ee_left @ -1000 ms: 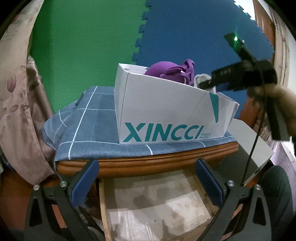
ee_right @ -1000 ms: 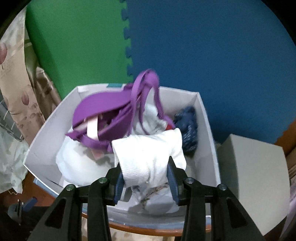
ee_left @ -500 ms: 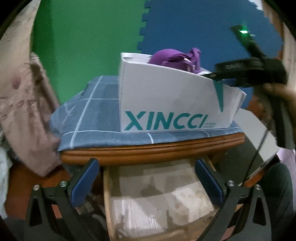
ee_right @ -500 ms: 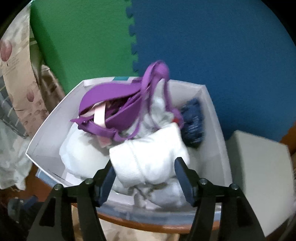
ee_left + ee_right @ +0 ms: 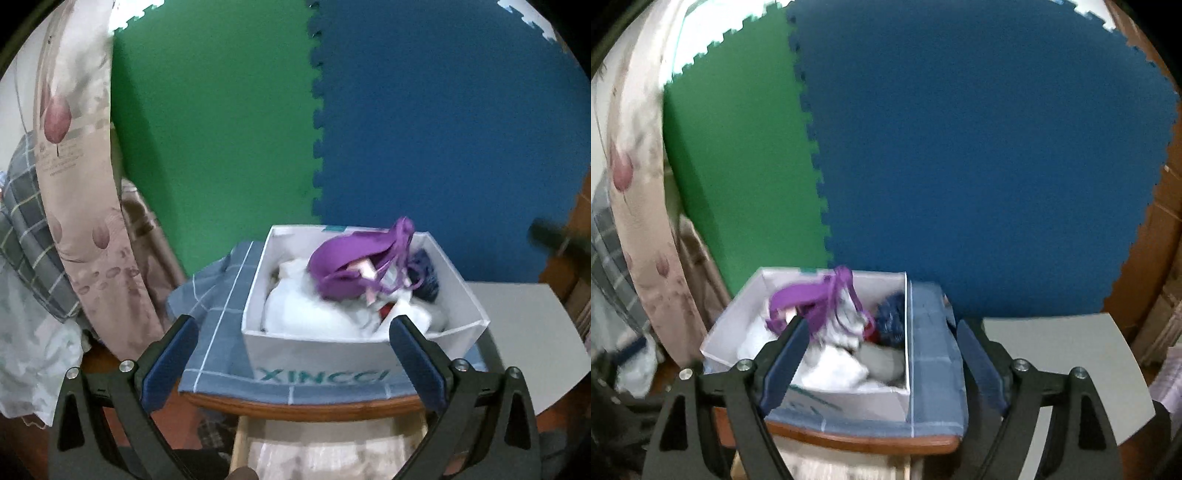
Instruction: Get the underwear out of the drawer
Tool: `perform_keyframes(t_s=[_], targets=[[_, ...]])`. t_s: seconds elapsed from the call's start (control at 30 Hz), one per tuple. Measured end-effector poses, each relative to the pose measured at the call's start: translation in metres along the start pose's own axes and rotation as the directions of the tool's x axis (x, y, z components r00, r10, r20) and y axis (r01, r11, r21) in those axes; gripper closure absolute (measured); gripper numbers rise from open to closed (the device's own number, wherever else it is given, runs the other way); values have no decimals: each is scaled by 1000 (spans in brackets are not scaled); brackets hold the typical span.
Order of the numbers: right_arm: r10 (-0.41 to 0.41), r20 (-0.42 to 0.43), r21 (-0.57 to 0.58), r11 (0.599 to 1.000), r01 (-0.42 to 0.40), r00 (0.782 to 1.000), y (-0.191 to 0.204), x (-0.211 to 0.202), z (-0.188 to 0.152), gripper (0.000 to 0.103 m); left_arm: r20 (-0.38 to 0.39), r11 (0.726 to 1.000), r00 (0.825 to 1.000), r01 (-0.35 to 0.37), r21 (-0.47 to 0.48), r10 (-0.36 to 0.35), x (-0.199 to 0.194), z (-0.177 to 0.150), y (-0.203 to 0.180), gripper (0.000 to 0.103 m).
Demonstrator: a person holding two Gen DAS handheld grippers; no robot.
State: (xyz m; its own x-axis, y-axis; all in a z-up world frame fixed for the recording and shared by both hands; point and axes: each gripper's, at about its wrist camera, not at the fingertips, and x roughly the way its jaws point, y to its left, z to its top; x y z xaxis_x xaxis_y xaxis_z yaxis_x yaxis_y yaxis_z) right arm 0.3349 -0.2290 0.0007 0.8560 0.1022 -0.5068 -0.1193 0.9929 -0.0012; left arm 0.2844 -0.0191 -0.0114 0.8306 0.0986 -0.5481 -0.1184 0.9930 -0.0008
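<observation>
Underwear (image 5: 834, 363) lies heaped in the white box (image 5: 332, 349) on the cloth-covered tabletop (image 5: 218, 347): a purple bra (image 5: 347, 264) on top, white pieces below, a dark blue piece (image 5: 892, 323) at three o'clock. A second ago the right tool (image 5: 879, 352) clamped a white roll; now its jaws are opening with nothing between them, and the roll lies in the box. The left tool (image 5: 291, 354) gapes wide and empty, where earlier it faced the box's lettered side. Only the left view shows the open drawer (image 5: 325, 458) at six o'clock and the lettering (image 5: 325, 374). Only the right view shows the cloth (image 5: 932, 369) at three o'clock of the box.
</observation>
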Motion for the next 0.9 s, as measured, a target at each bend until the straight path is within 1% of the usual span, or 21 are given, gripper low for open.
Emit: perform_keyframes(t_s=[0.07, 0.3, 0.53, 0.7, 0.8, 0.9], targets=[[1, -35, 10, 1000, 0, 999, -1, 7, -8, 19, -3, 1000, 1000, -15, 9, 15, -2, 5, -8, 0], [21, -49, 11, 1000, -21, 999, 0, 6, -23, 19, -6, 999, 1000, -28, 42, 28, -6, 10, -22, 0], [26, -44, -1, 1000, -26, 999, 1, 3, -24, 19, -11, 999, 1000, -22, 32, 22, -6, 5, -26, 0], [40, -56, -1, 999, -40, 998, 2, 6, -28, 19, -17, 999, 1000, -16, 34, 16, -6, 4, -26, 0], [40, -58, -5, 999, -40, 998, 2, 6, -30, 19, -31, 1000, 1000, 6, 9, -6, -5, 2, -23, 0], [45, -61, -6, 999, -45, 997, 3, 6, -32, 19, -37, 1000, 999, 7, -6, -7, -5, 0, -21, 0]])
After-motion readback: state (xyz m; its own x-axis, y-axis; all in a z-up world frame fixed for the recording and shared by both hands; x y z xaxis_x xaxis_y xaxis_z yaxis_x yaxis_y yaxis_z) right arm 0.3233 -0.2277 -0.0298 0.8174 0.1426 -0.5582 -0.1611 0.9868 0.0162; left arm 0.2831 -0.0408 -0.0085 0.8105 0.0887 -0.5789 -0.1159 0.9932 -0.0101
